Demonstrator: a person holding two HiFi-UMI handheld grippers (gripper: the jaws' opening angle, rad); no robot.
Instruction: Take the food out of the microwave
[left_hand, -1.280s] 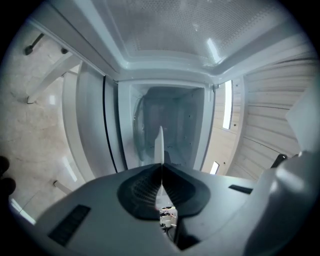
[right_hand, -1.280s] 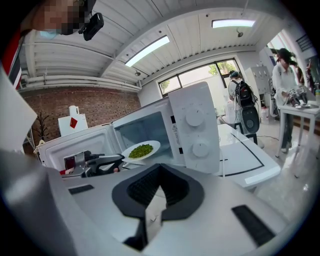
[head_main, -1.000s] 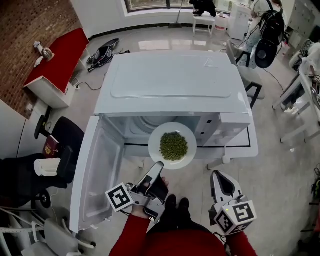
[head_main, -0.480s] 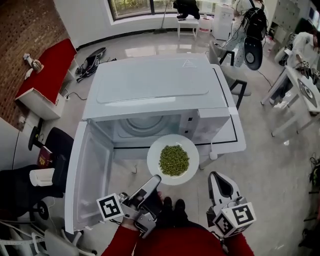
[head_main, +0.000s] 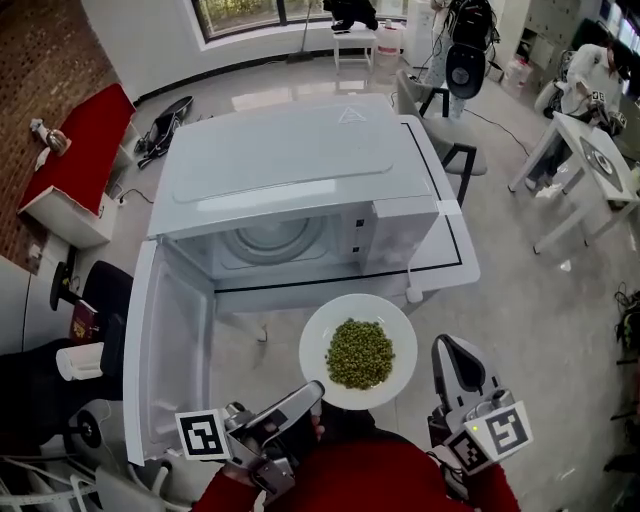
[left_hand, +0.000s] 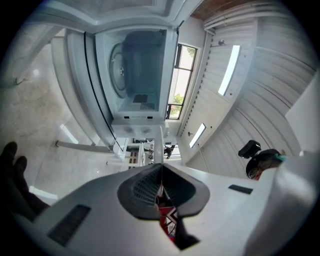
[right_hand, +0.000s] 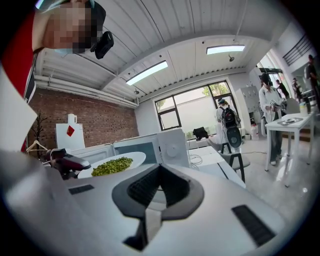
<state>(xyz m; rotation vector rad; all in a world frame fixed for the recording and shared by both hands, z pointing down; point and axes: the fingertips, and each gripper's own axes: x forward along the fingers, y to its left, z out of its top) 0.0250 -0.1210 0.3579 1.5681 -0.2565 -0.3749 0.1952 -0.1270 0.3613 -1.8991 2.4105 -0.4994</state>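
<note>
White, round and glossy, the plate (head_main: 401, 332) is outside the microwave (head_main: 290, 160), just in front of its open cavity. The left claw (head_main: 313, 391) pinches the plate's rim on the edge farthest from the microwave. A loose heap of small green peas (head_main: 360, 353) covers the plate's middle. The right claw (head_main: 448, 345), pressed together with nothing in it, is just beside the plate, on the side away from the microwave's wide-open door (head_main: 165, 360). The microwave is a smooth white box with a round glass turntable (head_main: 270, 240) inside.
</note>
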